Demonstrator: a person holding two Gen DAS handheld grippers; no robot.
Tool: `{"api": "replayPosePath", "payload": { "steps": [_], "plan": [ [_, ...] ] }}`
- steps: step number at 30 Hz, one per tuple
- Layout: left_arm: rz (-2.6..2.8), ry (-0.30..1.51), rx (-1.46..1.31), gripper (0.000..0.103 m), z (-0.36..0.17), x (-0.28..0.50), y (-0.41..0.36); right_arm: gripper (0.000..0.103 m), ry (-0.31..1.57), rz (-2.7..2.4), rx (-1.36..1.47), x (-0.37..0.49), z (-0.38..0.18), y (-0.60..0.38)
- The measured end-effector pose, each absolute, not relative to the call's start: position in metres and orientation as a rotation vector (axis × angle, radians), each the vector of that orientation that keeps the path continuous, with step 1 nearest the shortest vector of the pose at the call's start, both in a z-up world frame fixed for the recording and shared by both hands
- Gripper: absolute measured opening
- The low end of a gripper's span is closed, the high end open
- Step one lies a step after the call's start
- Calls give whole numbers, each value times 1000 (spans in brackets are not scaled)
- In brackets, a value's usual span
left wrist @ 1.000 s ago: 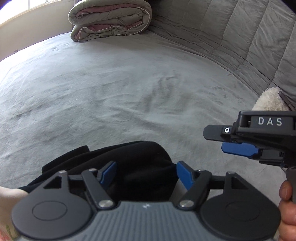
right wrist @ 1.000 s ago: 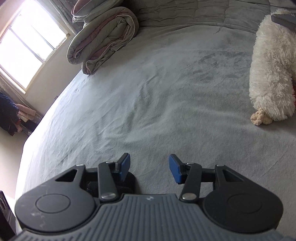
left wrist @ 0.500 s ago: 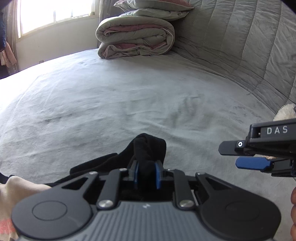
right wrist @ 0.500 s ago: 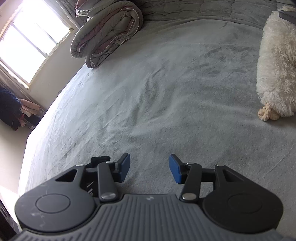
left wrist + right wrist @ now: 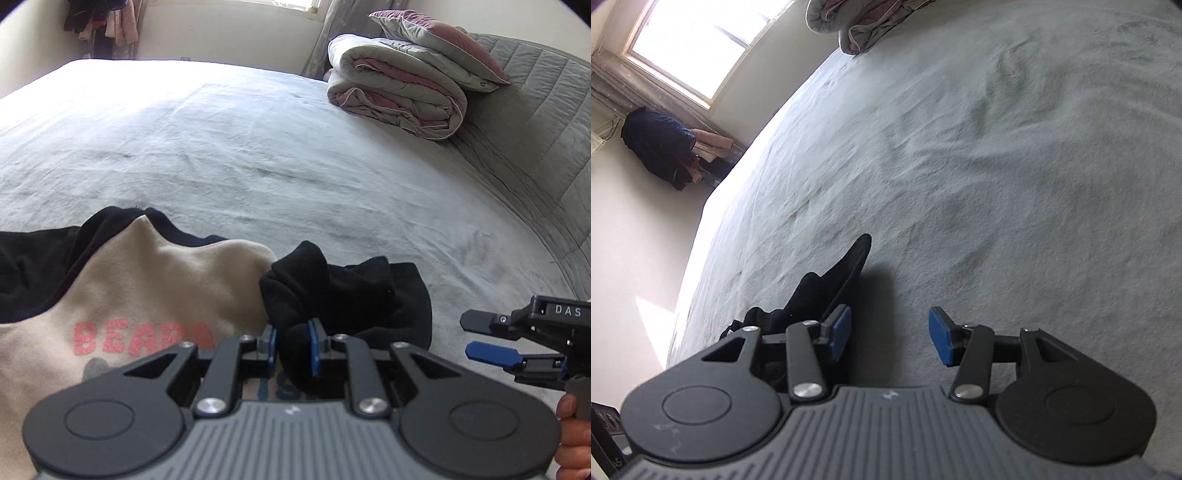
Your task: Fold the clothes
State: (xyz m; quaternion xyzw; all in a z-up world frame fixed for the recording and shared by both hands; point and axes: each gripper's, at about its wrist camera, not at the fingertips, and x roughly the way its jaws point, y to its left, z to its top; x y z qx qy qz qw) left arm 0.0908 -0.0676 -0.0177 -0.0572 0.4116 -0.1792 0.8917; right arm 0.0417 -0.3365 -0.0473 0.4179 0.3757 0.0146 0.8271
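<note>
Black sleeve [image 5: 343, 291] runs rightward from left tool [image 5: 292, 345], pinched

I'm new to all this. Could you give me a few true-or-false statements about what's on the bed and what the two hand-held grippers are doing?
1. The left hand-held gripper pinches black cloth. True.
2. The right hand-held gripper holds the cream shirt. False: its jaws are open and empty.
3. A folded quilt sits at the far side of the bed. True.
4. The cream shirt is plain. False: it has pink lettering.
</note>
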Motion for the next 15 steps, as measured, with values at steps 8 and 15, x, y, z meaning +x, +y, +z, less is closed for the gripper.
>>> {"api": "replayPosePath", "payload": {
  "steps": [8, 15],
  "plan": [
    [-393, 918, -142, 17, -37, 72, -54, 51, 790, 119, 961, 49, -64, -304],
    [-391, 923, -139, 16, -37, 66, -52, 51, 702, 172, 965, 42, -49, -299]
  ]
}}
